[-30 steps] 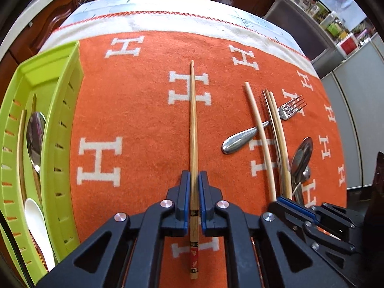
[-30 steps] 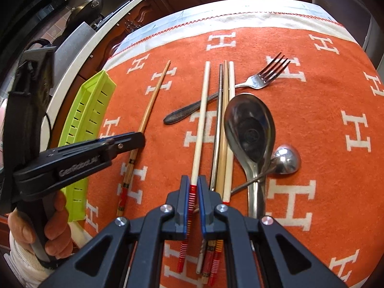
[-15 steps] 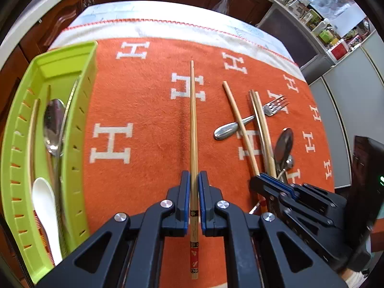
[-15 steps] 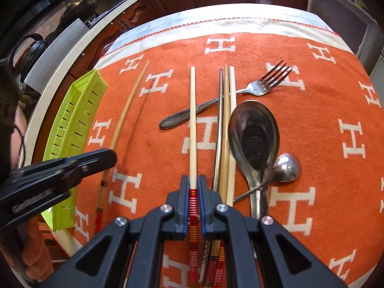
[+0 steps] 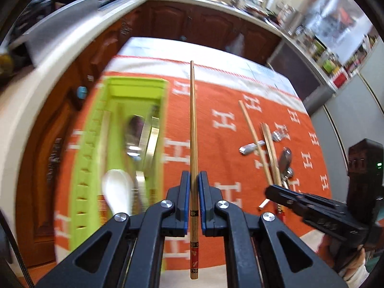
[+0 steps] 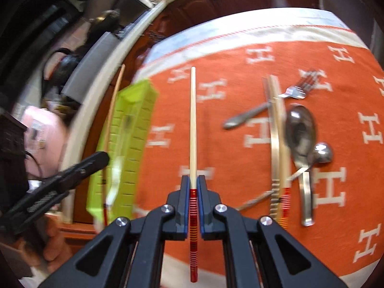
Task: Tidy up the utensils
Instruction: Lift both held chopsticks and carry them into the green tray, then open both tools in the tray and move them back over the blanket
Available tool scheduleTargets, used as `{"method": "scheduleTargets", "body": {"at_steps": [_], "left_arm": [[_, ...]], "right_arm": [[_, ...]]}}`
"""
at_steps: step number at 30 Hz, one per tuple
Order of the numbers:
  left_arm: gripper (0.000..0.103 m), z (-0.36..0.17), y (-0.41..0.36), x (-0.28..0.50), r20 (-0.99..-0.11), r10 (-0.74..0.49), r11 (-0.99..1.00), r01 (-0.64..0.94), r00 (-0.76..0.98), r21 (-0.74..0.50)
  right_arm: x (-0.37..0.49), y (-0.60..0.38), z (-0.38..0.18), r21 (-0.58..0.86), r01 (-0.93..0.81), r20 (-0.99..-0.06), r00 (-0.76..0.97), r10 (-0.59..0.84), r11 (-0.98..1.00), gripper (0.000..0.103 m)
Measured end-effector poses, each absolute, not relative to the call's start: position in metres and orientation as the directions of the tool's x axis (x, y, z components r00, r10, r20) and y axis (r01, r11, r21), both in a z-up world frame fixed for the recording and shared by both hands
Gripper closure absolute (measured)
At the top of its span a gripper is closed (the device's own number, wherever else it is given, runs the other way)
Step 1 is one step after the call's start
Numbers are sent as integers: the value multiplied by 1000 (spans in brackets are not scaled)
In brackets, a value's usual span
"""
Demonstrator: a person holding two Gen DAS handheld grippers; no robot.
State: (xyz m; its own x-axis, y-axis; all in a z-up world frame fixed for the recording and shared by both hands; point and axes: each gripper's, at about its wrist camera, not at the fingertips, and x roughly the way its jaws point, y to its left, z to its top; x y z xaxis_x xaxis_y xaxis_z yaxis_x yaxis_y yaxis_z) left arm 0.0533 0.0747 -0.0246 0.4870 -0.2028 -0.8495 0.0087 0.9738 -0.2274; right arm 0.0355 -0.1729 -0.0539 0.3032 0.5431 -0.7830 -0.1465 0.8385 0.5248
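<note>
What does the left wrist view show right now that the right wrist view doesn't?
Only the left wrist view looks into the green tray: a white spoon and blurred metal utensils lie inside. Only the right wrist view shows the fork tines and the large metal spoon clearly. Both show each gripper shut on one chopstick: the left gripper on a brown chopstick, the right gripper on a pale chopstick.

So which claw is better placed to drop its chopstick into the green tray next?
Probably the left claw: its brown chopstick hangs right beside the green tray; the right claw sits farther away.
</note>
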Motion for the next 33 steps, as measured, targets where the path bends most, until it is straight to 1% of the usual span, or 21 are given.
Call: {"method": "scheduleTargets", "body": {"at_steps": [4,8,14,19,24,27,29,33], "left_arm": [[99,-21,116,43,-848,-140,974,-82,511,-210],[99,-28,141,38,-854,-111,973,-119,507,-197],[98,-43,154,41,-867,-64,982,-123,494,-142],[98,-56,160,48,-878,-37,988,-116,478,-105],[98,-64,162,53,-885,-43,989,-105,464,-103],[98,-65,163,54,-887,-41,989,-109,459,-102],[94,-64,162,55,-888,-40,989,-109,459,-101],[93,-61,162,55,-888,-40,988,-115,458,-104]], "right_arm": [[40,-143,-34,602,-195,-724,276,632,774,98],[52,-105,-34,664,-190,-690,220,690,724,98],[72,-53,-55,692,-158,-690,142,709,705,97],[81,-28,-73,692,-125,-701,121,703,711,97],[87,-15,-90,730,-77,-677,50,734,679,94],[86,-10,-92,726,-92,-683,26,730,682,93],[83,-9,-92,727,-102,-681,16,732,679,93],[81,-11,-92,730,-108,-679,-1,734,675,93]]}}
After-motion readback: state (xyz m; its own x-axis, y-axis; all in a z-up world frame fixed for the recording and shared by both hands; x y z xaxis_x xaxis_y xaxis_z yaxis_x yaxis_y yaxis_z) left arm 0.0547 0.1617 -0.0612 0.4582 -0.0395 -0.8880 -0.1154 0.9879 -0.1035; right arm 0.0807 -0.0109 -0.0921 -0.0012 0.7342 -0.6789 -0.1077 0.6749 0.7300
